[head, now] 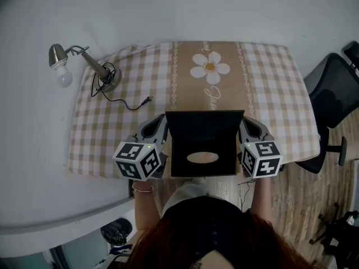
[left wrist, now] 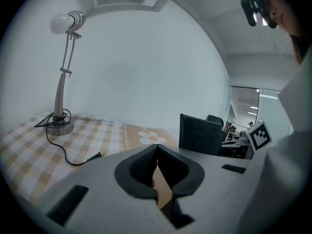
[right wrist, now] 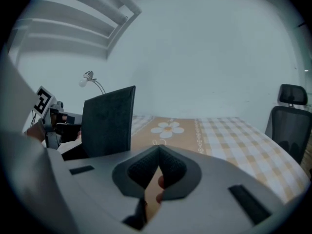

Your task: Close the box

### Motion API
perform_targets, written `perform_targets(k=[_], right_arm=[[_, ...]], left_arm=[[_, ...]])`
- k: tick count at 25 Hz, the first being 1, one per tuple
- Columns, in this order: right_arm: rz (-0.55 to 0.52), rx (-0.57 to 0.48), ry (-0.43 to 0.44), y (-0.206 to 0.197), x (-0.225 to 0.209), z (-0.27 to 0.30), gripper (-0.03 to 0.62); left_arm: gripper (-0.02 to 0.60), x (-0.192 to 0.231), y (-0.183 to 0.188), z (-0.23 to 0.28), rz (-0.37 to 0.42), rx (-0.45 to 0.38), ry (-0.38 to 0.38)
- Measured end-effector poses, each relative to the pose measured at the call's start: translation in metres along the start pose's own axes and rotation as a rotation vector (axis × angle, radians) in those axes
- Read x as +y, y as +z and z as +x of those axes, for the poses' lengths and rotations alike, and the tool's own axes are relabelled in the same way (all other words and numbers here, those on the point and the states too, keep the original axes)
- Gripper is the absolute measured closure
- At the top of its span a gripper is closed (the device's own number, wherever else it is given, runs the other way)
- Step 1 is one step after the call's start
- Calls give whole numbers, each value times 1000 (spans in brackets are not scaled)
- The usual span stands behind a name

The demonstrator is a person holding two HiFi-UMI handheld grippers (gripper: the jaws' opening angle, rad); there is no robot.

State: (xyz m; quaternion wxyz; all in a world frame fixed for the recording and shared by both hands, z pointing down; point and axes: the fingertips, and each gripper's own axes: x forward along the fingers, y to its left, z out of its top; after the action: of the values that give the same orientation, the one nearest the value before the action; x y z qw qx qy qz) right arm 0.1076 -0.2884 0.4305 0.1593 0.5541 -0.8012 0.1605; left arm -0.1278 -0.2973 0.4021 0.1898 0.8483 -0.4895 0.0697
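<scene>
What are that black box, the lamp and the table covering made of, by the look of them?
Box: matte black, stiff upright lid, probably cardboard or rigid board.
Lamp: shiny silver arm and base, likely metal.
Tablecloth: checked print draping over the edge, fabric or soft vinyl; cannot tell which.

No readable text, cursive script point(head: 209, 98) on the tablecloth point(head: 269, 88) — too blurred to make out

Office space, by the look of it — a black swivel chair point(head: 332, 91) on a wood floor point(head: 297, 206), and a lit back room point(left wrist: 241, 116) with desks and strip lights. The checked tablecloth point(head: 269, 83) and desk lamp point(head: 84, 63) soften it (daisy print and all).
</scene>
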Motion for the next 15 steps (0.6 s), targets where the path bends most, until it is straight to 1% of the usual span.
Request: perform_targets(k=[7,15], right_arm=[[-38,3,-97,0,-3,-9,577],[-45,6,-128,-3,1,-18,577]], left_arm=[[554,-4,-2,-9,20,-10,28],[554,-8,-9,-19,28,-12,39]])
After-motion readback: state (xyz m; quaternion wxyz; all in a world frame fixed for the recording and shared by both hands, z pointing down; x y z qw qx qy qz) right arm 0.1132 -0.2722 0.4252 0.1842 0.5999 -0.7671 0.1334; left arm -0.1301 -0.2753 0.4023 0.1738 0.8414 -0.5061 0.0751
